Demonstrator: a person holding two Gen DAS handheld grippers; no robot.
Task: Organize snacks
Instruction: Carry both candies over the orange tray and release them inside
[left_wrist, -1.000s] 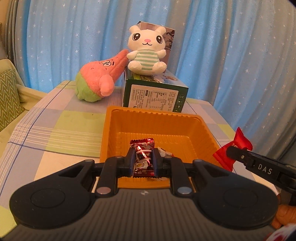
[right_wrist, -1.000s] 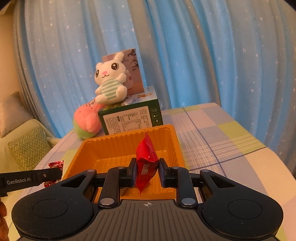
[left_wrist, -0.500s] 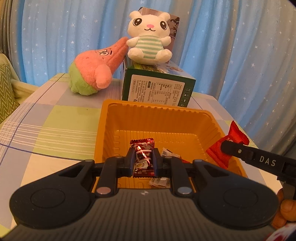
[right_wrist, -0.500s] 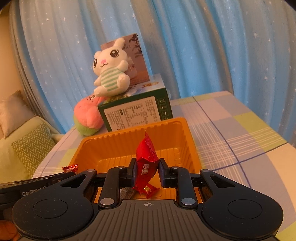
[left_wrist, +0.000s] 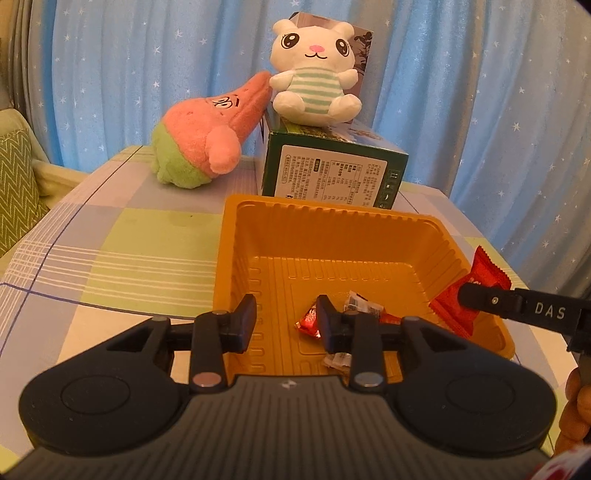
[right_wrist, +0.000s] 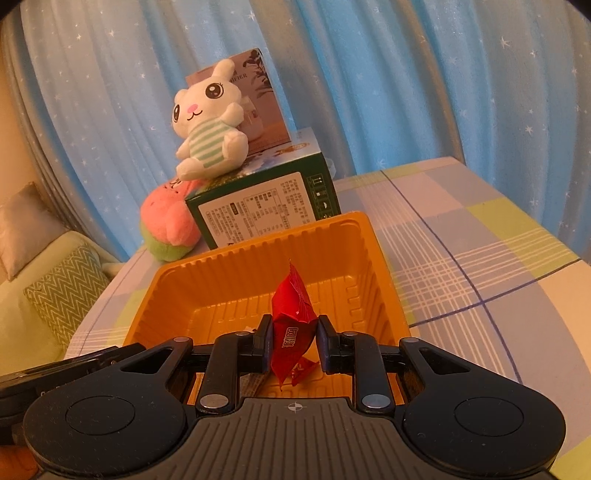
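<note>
The left gripper (left_wrist: 284, 317) hangs over the near wall of the orange tray (left_wrist: 332, 229), its fingers (left_wrist: 245, 321) opening with nothing between them; small wrapped candies (left_wrist: 308, 321) lie on the tray floor just past its right finger. The right gripper (right_wrist: 293, 343) has its fingers clamped on a red snack packet (right_wrist: 291, 325), upright above the tray. The tray stands on the checked worktop (left_wrist: 110, 240), a green carton (left_wrist: 332, 173) at its 12 o'clock side.

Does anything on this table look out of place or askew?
Yes: the pink and green plush lies tipped over, its tip leaning against the green box, while the white bunny plush sits upright on top. Nothing looks spilled or damaged.
</note>
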